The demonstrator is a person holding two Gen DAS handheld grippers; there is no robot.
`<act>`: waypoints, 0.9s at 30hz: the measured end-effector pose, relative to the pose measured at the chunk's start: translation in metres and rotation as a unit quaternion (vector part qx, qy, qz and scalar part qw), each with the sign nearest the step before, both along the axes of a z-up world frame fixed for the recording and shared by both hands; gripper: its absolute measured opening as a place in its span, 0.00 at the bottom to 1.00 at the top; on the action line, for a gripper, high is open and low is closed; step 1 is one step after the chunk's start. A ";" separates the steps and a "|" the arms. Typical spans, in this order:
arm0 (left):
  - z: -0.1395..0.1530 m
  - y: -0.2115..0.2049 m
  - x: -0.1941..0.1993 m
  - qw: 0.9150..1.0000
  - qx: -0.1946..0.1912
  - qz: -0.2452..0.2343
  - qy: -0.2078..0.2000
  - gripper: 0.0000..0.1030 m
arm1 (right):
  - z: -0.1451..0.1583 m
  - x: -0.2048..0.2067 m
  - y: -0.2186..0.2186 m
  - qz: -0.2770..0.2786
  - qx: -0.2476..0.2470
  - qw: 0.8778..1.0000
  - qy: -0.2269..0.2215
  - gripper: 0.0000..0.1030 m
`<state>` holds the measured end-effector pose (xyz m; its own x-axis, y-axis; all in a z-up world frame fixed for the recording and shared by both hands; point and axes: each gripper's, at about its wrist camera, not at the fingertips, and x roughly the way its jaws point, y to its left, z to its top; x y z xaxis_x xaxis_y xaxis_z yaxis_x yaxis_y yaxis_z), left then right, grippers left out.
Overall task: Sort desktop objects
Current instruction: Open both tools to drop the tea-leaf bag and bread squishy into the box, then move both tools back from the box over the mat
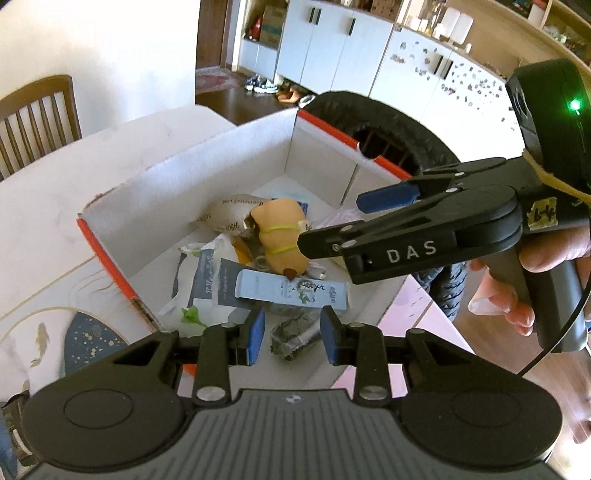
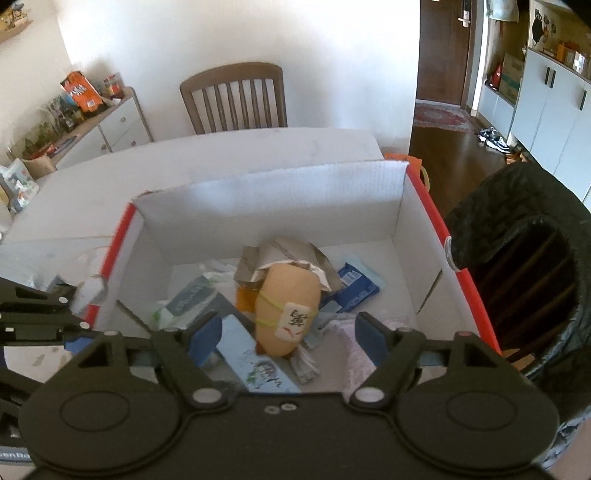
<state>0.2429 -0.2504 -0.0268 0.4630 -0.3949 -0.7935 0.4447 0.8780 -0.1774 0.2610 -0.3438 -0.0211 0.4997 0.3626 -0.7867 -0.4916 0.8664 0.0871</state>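
Left hand-held gripper [image 1: 292, 334] released | right hand-held gripper [image 2: 290, 332] released | plush's tile [image 2: 293, 320] right-view only

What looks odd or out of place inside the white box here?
The tan plush toy, bound by yellow rubber bands with a mahjong-style tile strapped on, lies tilted on a loose heap of wrappers and packets in the white box. Both grippers are open, holding nothing.

Bright daylight room, plain white wall [image 2: 221, 33]. Wooden chair [image 2: 234, 98] at the far side of the bench [image 2: 207, 155], low sideboard [image 2: 110, 125] far left, dark wood floor [image 2: 454, 155] and white cabinets [image 2: 550, 110] on the right.
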 end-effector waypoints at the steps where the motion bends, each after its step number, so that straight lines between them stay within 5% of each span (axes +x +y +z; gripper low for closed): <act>1: 0.003 0.002 -0.003 1.000 -0.003 0.000 -0.003 0.30 | 0.003 -0.003 0.001 0.001 0.003 1.000 -0.002 0.77; 20: 0.032 0.045 -0.050 0.998 -0.032 -0.016 -0.059 0.30 | 0.041 -0.066 0.020 -0.009 0.032 0.998 -0.059 0.77; 21: 0.032 0.048 -0.052 0.997 -0.031 -0.017 -0.061 0.30 | 0.042 -0.069 0.021 0.049 0.059 0.996 -0.045 0.77; 27: 0.038 0.069 -0.069 0.996 -0.034 -0.021 -0.082 0.30 | 0.047 -0.094 0.036 0.050 0.065 0.995 -0.057 0.79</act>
<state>0.1734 -0.1809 0.0115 0.5670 -0.4670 -0.6786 0.5081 0.8467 -0.1581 0.1675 -0.3080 0.0258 0.5398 0.5106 -0.6693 -0.5882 0.7975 0.1341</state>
